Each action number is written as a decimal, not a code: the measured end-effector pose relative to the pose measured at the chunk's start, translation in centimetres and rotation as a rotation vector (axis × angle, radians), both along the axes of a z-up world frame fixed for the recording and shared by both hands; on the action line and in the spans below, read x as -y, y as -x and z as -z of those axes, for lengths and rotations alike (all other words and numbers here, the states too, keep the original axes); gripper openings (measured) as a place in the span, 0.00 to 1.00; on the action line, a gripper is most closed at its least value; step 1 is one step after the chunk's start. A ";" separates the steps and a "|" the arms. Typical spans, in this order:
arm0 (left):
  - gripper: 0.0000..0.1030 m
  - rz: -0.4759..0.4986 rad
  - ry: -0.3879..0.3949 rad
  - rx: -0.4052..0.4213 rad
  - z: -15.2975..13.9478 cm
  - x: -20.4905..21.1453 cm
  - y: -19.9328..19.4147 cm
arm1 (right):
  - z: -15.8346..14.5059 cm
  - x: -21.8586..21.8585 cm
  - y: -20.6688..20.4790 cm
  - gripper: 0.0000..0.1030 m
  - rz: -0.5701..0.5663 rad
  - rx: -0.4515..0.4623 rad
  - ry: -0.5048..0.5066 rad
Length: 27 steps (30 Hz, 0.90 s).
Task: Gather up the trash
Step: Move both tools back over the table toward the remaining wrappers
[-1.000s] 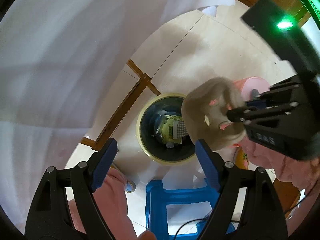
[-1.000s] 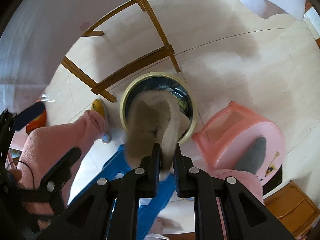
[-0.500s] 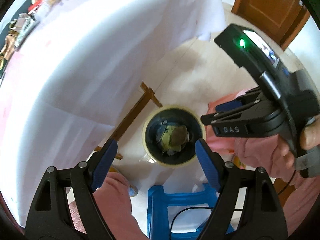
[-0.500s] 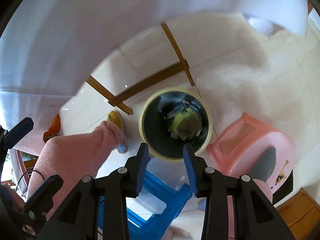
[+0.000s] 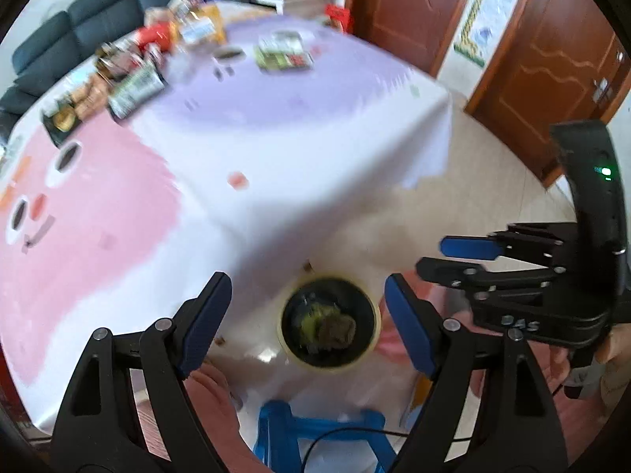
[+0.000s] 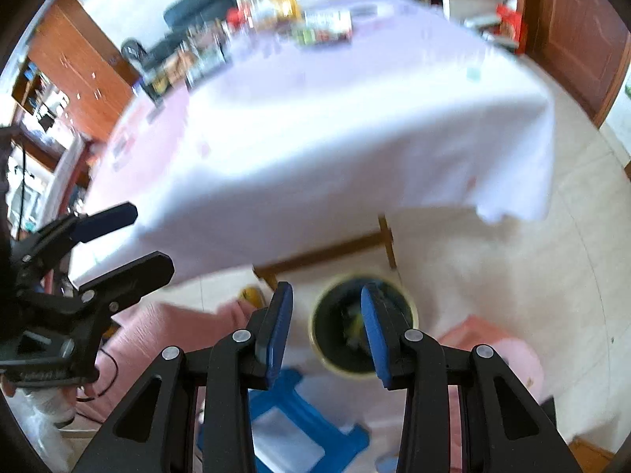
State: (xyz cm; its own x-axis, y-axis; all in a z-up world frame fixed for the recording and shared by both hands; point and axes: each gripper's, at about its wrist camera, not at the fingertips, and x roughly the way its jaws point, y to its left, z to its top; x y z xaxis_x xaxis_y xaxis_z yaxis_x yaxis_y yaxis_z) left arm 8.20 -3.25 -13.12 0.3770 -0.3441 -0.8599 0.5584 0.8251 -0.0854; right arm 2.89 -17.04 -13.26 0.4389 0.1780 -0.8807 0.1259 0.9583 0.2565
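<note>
Both grippers have risen from the trash bin (image 5: 329,321), now below and between the empty, parted left gripper (image 5: 307,307) and right gripper (image 6: 325,327), crumpled brown wad inside; best swing up steadily toward the 1 cluttered table (image 5: 276,134), jaws apart.

From where I hold both grippers, the straight way down to the bin (image 5: 330,322) is open: its mouth shows whole, with bare floor (image 5: 465,197) beyond it. The table (image 5: 276,126) hems me in on the far side; its cloth edge overhangs just past the bin's rim, and a wooden crossbar (image 6: 327,252) runs beneath it. On the near side a blue stool (image 5: 315,433) crowds the bin, a pink stool (image 6: 497,347) stands to its right, and a pink-clad leg (image 6: 157,335) lies to its left.
</note>
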 end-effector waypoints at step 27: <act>0.76 -0.152 -0.015 0.044 -6.3 -7.9 -20.6 | -5.5 2.3 -20.6 0.36 -0.023 0.171 0.130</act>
State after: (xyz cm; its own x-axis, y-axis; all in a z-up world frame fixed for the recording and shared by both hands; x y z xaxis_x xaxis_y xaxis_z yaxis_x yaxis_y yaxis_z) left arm 28.82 4.67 -6.81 0.4613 -0.2674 -0.8460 0.4296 0.9016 -0.0507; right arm 23.49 -19.37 -7.74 0.5809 0.0798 -0.8101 0.0687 0.9868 0.1465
